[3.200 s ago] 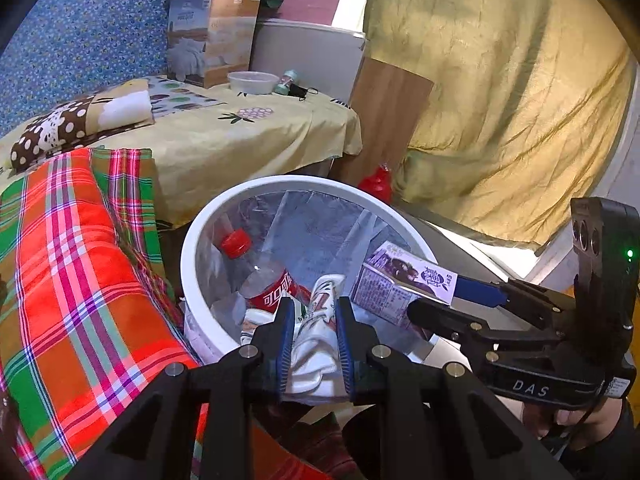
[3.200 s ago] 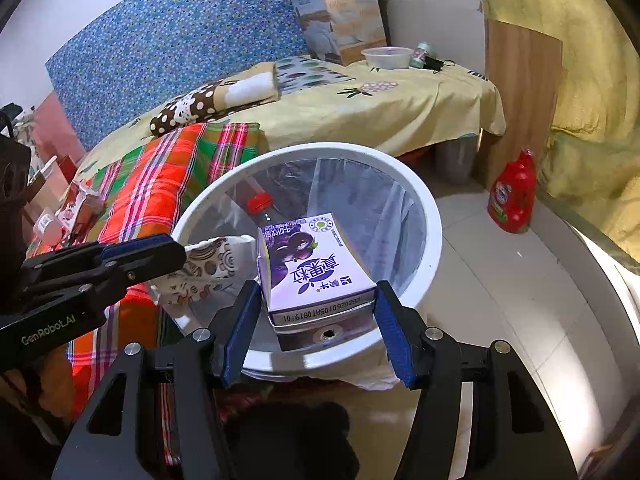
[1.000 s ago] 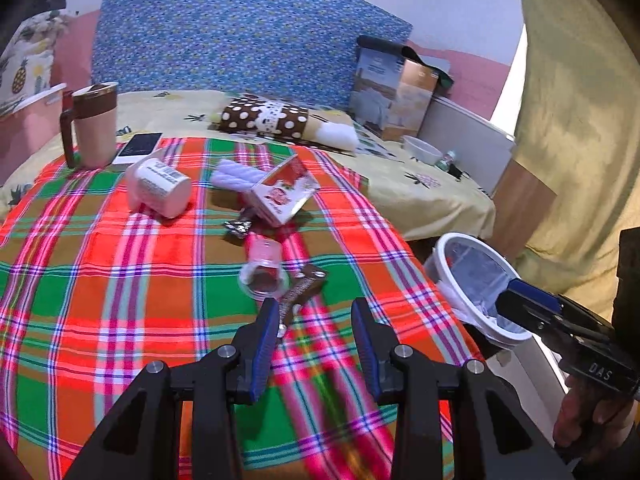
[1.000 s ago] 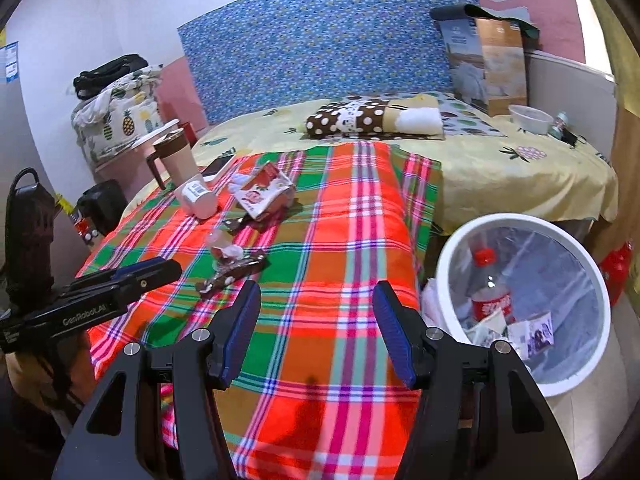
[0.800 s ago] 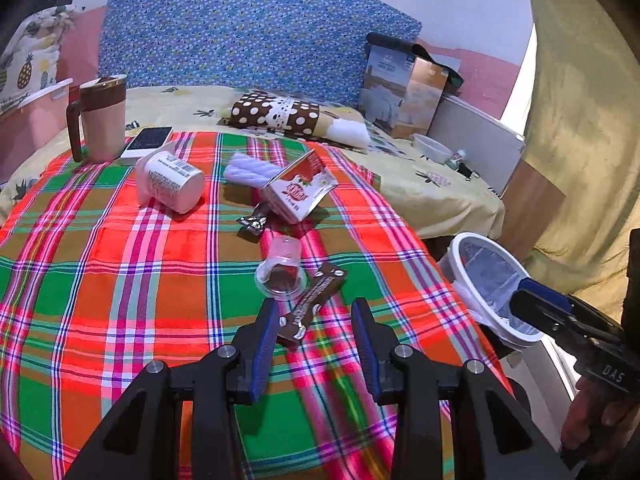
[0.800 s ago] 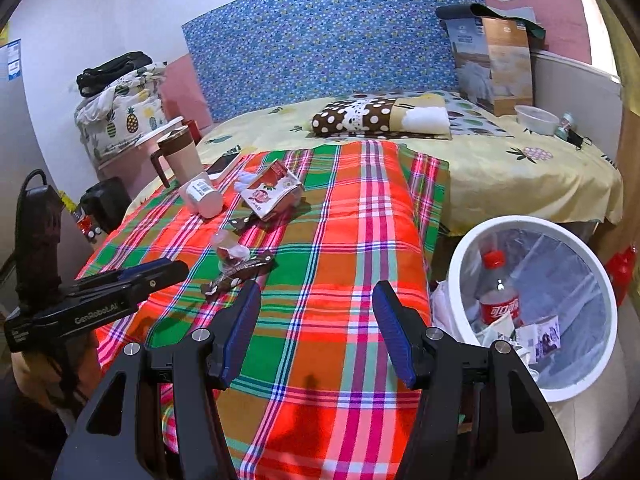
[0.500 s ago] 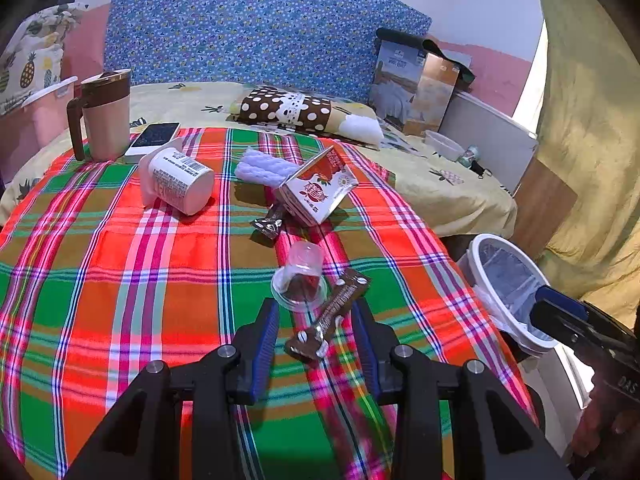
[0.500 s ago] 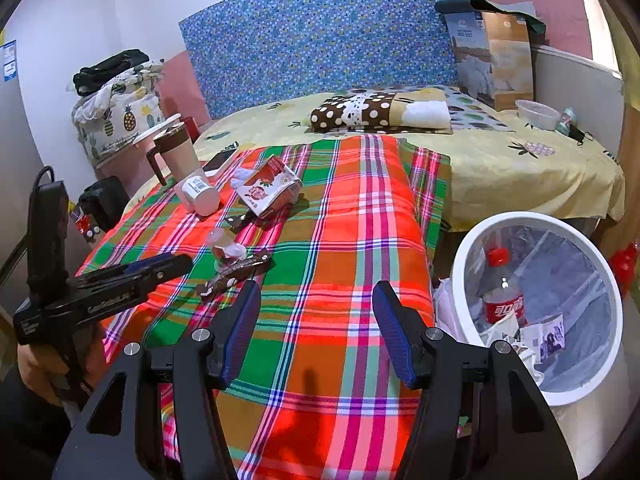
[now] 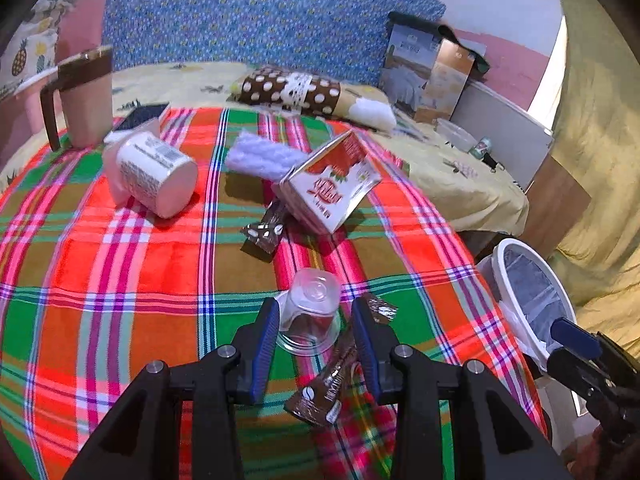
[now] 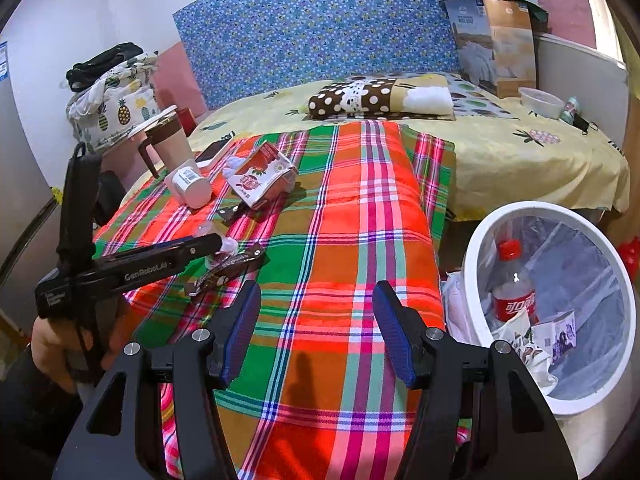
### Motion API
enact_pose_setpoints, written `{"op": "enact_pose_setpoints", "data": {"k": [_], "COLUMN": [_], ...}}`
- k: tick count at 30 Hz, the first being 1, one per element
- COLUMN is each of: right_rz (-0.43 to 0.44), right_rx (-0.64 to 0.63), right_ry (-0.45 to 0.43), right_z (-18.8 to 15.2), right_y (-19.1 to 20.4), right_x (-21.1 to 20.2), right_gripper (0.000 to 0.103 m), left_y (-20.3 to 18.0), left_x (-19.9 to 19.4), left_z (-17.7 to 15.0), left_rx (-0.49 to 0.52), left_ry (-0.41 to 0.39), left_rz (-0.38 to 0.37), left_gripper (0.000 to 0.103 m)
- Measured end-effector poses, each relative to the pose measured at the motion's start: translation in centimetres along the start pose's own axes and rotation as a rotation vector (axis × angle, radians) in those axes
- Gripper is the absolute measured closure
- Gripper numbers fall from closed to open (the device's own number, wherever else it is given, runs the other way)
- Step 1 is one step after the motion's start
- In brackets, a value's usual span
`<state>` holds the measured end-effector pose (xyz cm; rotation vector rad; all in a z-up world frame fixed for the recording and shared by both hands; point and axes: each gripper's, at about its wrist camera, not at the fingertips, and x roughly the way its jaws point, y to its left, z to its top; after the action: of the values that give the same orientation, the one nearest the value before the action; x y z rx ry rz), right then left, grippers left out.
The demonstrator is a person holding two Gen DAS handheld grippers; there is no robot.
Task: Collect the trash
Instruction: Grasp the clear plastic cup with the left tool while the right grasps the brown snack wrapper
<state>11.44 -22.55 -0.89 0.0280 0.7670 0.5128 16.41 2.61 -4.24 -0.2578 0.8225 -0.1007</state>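
Clear plastic cup (image 9: 310, 312) tipped over, rim forward, between open left gripper (image 9: 316, 344)

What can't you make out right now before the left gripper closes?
- Clear plastic cup: whether the left gripper fingers touch it; in the right wrist view the gripper's finger hides it.
- Brown snack wrapper: partly hidden behind the right finger.
- White trash bin: contents under the cola bottle.

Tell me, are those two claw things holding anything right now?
No. The left gripper is open around a clear plastic cup, not gripping it; the right gripper is open and empty.
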Motion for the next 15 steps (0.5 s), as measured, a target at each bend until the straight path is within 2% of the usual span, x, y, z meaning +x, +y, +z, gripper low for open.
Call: {"op": "enact_pose_setpoints", "data": {"k": [1,5,15], "right_rz": [0.002,0.011,0.064], "right_rx": [0.0,-0.007,-0.021], "right_ry": [0.002,0.013,0.052], "right_z": [0.0,0.1,0.5], "right_y": [0.0,0.4,3.4], "right_x": [0.1,0.4,2.8], "right_gripper": [0.043,0.043,0.043], "left_y": [0.1,0.7,4.5], "left_x": [0.2,-0.4,-4.8], "left_z": [0.0,-0.3,-1.4], "left_rx": [0.001,-0.008,-0.047], "left_ry": [0.003,-0.009,-0.065], "left_rz": [-0.001,0.004,0.067], "left_gripper": [0.074,0.074,0.075]}}
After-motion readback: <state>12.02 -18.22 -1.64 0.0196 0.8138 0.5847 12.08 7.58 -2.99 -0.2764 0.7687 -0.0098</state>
